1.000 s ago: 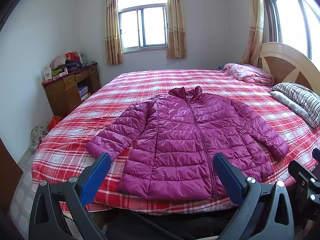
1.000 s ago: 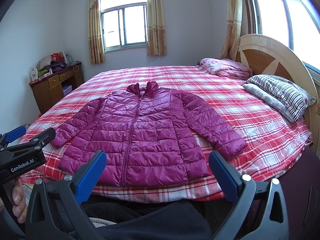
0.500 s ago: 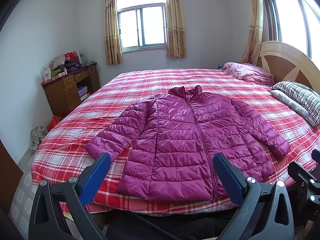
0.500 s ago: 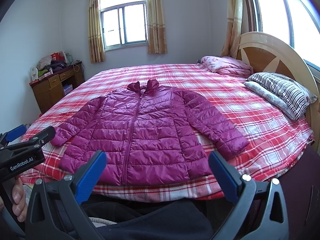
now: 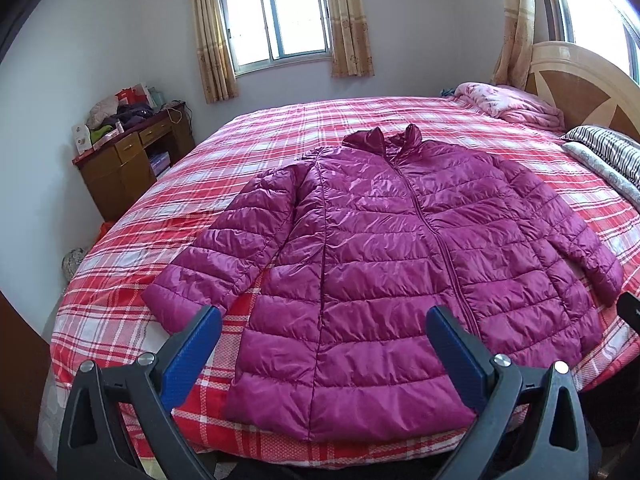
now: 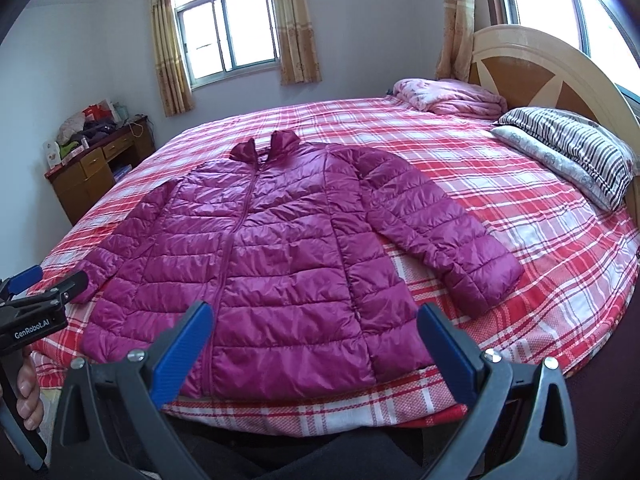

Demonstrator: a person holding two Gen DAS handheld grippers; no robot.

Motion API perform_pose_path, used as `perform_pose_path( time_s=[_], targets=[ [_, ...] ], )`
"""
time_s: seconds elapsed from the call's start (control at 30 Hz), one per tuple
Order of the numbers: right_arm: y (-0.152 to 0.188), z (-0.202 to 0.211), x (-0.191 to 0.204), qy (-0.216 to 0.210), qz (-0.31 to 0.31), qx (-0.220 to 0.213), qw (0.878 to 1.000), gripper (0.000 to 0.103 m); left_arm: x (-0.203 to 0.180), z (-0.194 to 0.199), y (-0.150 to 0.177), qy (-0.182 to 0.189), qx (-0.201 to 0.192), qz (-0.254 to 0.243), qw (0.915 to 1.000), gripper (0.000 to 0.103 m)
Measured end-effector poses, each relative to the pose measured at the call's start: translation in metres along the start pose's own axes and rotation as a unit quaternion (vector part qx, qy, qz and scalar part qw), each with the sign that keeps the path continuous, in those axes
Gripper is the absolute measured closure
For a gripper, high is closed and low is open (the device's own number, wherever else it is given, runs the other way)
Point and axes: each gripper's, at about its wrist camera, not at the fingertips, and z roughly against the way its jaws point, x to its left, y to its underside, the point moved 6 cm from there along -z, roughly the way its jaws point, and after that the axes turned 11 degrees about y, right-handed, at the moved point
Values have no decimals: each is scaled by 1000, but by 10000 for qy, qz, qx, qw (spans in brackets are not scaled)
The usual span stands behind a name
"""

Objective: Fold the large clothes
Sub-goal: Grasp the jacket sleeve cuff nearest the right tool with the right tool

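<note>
One magenta jacket point(image 5: 400, 232) lies flat on the red plaid bed point(image 5: 280, 148).

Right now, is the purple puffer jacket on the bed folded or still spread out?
Spread out. The purple puffer jacket lies flat, front up and zipped, on the plaid bed, both sleeves angled outward, no part doubled over.

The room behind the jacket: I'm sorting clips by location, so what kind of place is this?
A home bedroom, most likely. A large bed with a plaid cover and wooden headboard fills it, a striped pillow lies near the headboard, and a cluttered wooden desk stands by the curtained window.
</note>
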Motion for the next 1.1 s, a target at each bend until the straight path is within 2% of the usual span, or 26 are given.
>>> perform_pose_path(
  time_s=[0.2, 0.3, 0.53, 0.67, 0.77, 0.87, 0.93, 0.97, 1.0, 1.1],
  targets=[
    [-7, -50, -35, 374, -334, 305, 9983, 0, 8, -50, -14, -180, 132, -49, 9997, 1],
    [-15, -75, -63, 600, -627, 451, 9952, 5, 13, -76, -23, -289, 193, -21, 9994, 1],
    [-25, -122, -140, 1237, -1458, 805, 9782, 11, 19, -124, -55, -502, 88, 46, 9987, 1],
    [-21, -140, -166, 1469, -1748, 1017, 9683, 14, 26, -157, -69, -676, 120, 74, 9976, 1],
    [-14, -154, -173, 1449, -1819, 1232, 9647, 22, 35, -183, -73, -748, 296, 197, 9966, 1],
    [-10, -162, -173, 1376, -1820, 1302, 9649, 36, 42, -201, -72, -817, 455, 285, 9952, 1],
    [-11, -163, -172, 1383, -1687, 1221, 9682, 57, 47, -211, -70, -814, 547, 366, 9945, 1],
    [-13, -164, -170, 1375, -1619, 1190, 9699, 63, 47, -214, -69, -802, 581, 394, 9943, 1],
    [-16, -164, -171, 1325, -1586, 1171, 9714, 73, 49, -216, -68, -793, 605, 423, 9941, 1],
    [-25, -168, -177, 1358, -1545, 1178, 9715, 86, 53, -220, -66, -761, 630, 477, 9940, 1]
  ],
)
